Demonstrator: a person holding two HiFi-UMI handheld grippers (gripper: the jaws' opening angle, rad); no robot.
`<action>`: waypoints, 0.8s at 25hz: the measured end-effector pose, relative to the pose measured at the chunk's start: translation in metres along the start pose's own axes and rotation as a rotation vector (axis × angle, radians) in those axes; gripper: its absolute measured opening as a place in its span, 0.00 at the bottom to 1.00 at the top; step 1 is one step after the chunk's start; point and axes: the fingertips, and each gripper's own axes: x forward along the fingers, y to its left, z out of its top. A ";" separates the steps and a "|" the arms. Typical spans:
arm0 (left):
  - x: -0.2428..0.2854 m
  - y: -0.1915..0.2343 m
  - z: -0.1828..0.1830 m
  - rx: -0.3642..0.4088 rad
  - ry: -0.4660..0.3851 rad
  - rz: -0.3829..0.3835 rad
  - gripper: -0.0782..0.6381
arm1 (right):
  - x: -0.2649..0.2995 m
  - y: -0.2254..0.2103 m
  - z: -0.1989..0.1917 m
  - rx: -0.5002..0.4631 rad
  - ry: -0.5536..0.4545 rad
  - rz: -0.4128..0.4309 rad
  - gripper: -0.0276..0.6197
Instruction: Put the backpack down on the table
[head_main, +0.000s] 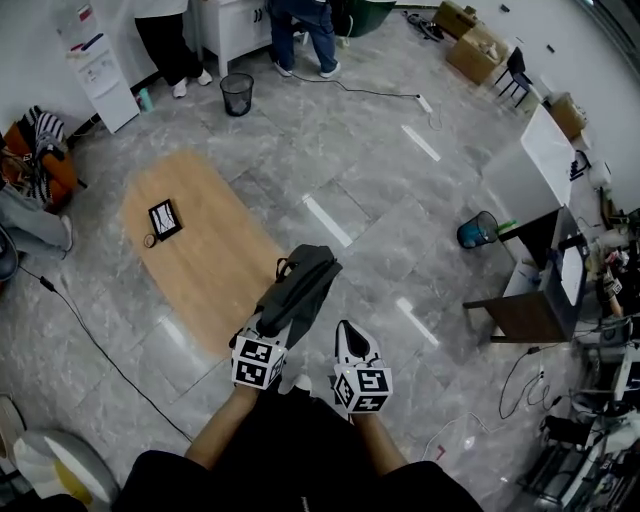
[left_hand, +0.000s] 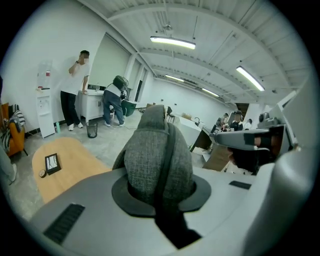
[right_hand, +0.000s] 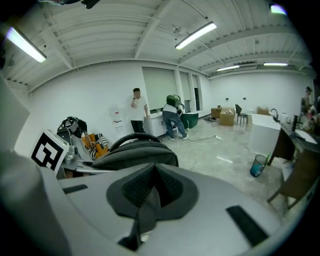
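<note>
A grey backpack (head_main: 300, 283) hangs in the air over the floor, just past the near right end of the oval wooden table (head_main: 205, 260). My left gripper (head_main: 272, 326) is shut on its lower end; in the left gripper view the grey fabric (left_hand: 157, 155) fills the space between the jaws of that gripper (left_hand: 160, 197). My right gripper (head_main: 349, 338) is beside the backpack on its right, apart from it. In the right gripper view the pads of the right gripper (right_hand: 150, 192) meet, and the backpack (right_hand: 135, 154) lies ahead to the left.
A small black device (head_main: 165, 218) and a little ring lie on the table's far part. A black waste bin (head_main: 237, 95) and two people stand at the back. A blue bin (head_main: 478, 230) and dark furniture (head_main: 520, 312) are to the right. A cable (head_main: 95, 345) crosses the floor.
</note>
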 end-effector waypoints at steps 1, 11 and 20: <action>0.006 0.004 0.001 -0.016 -0.009 -0.003 0.20 | 0.001 -0.001 0.001 0.001 0.004 -0.007 0.06; 0.043 0.064 -0.025 -0.150 -0.080 0.015 0.20 | 0.019 0.008 0.000 -0.019 0.072 -0.013 0.06; 0.025 0.104 -0.040 -0.216 -0.149 0.054 0.20 | 0.051 0.036 -0.001 -0.068 0.123 0.065 0.06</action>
